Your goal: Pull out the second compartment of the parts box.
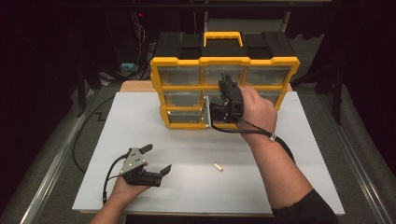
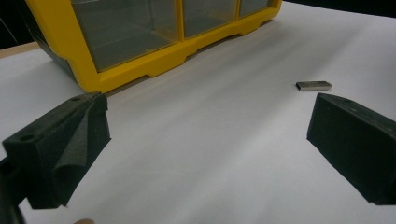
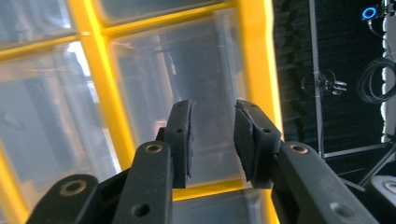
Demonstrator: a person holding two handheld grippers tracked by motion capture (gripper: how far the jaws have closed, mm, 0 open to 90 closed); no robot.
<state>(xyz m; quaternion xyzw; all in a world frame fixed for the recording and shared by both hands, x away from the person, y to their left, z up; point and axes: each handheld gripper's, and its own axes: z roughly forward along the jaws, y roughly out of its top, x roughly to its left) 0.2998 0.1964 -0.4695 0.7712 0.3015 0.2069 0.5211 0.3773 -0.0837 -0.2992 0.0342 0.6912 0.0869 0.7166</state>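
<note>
In the high view, a yellow and black plastic organiser cabinet with clear drawers (image 1: 224, 79) is seen standing at the far side of the white worktop (image 1: 299, 154). The right gripper (image 1: 227, 95) is raised against its drawer fronts, while the left gripper (image 1: 158, 161) is held low near the front edge, fingers spread. A small pale flat bar (image 1: 218, 166) is seen lying between the forearms. In the left gripper view, that bar (image 2: 314, 86) is shown beyond the wide-apart fingers (image 2: 65, 144). In the right gripper view, the fingers (image 3: 180, 140) are parted by a narrow gap, pinching nothing, before a clear drawer (image 3: 187, 88).
</note>
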